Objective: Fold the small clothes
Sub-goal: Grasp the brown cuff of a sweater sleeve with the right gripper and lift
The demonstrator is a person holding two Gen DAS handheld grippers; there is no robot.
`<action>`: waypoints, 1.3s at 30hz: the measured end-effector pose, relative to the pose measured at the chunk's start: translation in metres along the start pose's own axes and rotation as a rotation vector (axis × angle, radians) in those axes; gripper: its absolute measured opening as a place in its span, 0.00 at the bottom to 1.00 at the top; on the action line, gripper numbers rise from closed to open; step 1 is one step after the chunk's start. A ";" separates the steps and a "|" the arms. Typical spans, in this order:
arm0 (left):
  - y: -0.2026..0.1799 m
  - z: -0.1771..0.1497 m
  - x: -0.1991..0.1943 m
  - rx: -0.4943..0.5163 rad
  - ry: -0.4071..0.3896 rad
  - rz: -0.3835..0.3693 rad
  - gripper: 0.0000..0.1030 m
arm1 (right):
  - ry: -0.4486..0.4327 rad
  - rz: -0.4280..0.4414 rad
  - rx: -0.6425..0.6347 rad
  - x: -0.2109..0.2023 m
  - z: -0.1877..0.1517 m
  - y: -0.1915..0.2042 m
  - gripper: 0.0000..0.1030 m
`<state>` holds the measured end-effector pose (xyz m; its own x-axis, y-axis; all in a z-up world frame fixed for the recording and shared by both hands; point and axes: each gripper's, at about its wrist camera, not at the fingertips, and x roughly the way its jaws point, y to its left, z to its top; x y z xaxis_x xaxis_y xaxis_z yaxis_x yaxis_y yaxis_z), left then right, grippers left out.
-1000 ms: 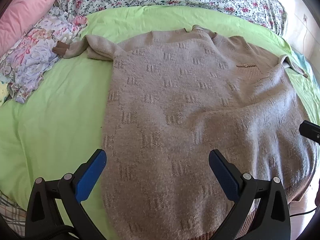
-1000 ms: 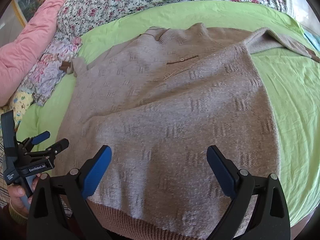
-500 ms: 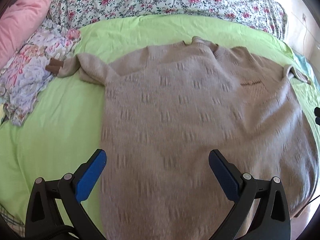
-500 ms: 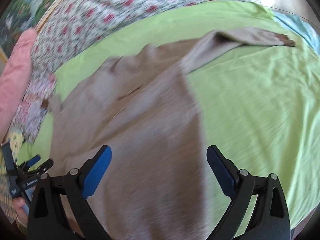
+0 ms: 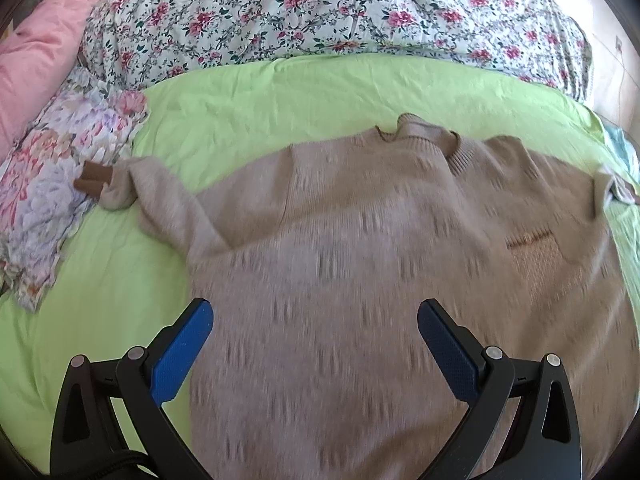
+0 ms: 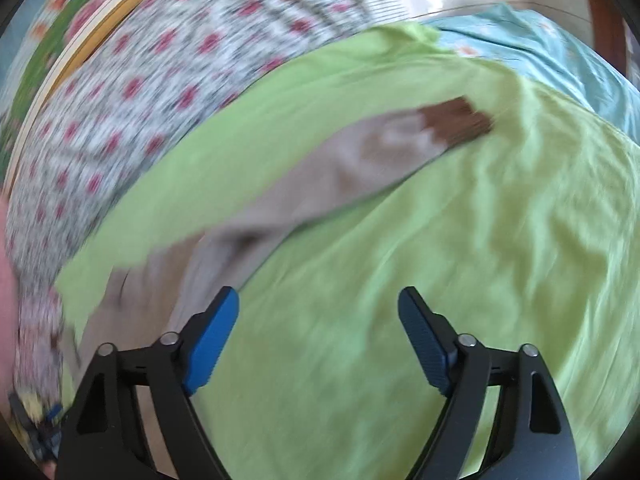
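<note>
A beige knit sweater point(image 5: 360, 248) lies flat, front up, on a green bed sheet point(image 5: 120, 288), collar away from me. Its left sleeve point(image 5: 132, 184) is bunched, its brown cuff touching a floral cloth. My left gripper point(image 5: 314, 320) is open and empty above the sweater's lower body. My right gripper point(image 6: 318, 308) is open and empty above bare green sheet point(image 6: 440, 240), just right of the sweater's side edge. The sweater's right sleeve point(image 6: 320, 184) stretches out ahead with its brown cuff point(image 6: 456, 120) at the far end. The right wrist view is blurred.
A floral quilt point(image 5: 320, 12) lies along the back of the bed. A pink pillow point(image 5: 40, 52) and a crumpled floral garment point(image 5: 52, 184) lie at the left. A light blue cloth point(image 6: 540, 52) lies at the bed's far right edge.
The right gripper has swung right, off the sweater body toward the outstretched right sleeve. The left gripper has pulled back a little, so more of the sweater and the quilt shows.
</note>
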<state>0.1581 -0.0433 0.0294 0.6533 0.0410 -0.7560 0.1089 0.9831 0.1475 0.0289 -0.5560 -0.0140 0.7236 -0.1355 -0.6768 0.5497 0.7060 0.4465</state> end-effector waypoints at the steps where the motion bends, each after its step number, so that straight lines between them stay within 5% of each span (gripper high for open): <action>1: -0.002 0.003 0.006 0.003 0.013 0.008 0.99 | -0.012 -0.017 0.028 0.005 0.013 -0.010 0.72; 13: -0.019 0.012 0.059 0.010 0.104 0.005 0.99 | -0.046 -0.085 0.195 0.067 0.089 -0.066 0.50; 15: -0.021 0.011 0.064 0.016 0.117 0.003 0.99 | -0.046 -0.094 0.188 0.073 0.096 -0.067 0.39; 17: -0.023 0.011 0.065 0.013 0.116 -0.005 0.99 | -0.039 -0.098 0.158 0.075 0.099 -0.062 0.11; 18: -0.024 0.012 0.064 0.011 0.111 -0.013 0.99 | -0.043 -0.096 0.138 0.073 0.101 -0.057 0.08; 21: -0.026 0.010 0.062 0.007 0.109 -0.030 0.99 | -0.074 -0.061 0.057 0.058 0.100 -0.027 0.08; 27: -0.022 0.007 0.047 -0.010 0.081 -0.076 0.99 | -0.070 0.141 -0.139 0.012 0.080 0.076 0.07; 39: 0.015 -0.012 0.017 -0.094 0.052 -0.154 0.99 | 0.181 0.698 -0.427 -0.038 -0.027 0.315 0.07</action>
<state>0.1617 -0.0254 0.0107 0.5945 -0.1044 -0.7973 0.1322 0.9907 -0.0311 0.1637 -0.3093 0.1365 0.7406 0.5187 -0.4271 -0.2317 0.7938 0.5623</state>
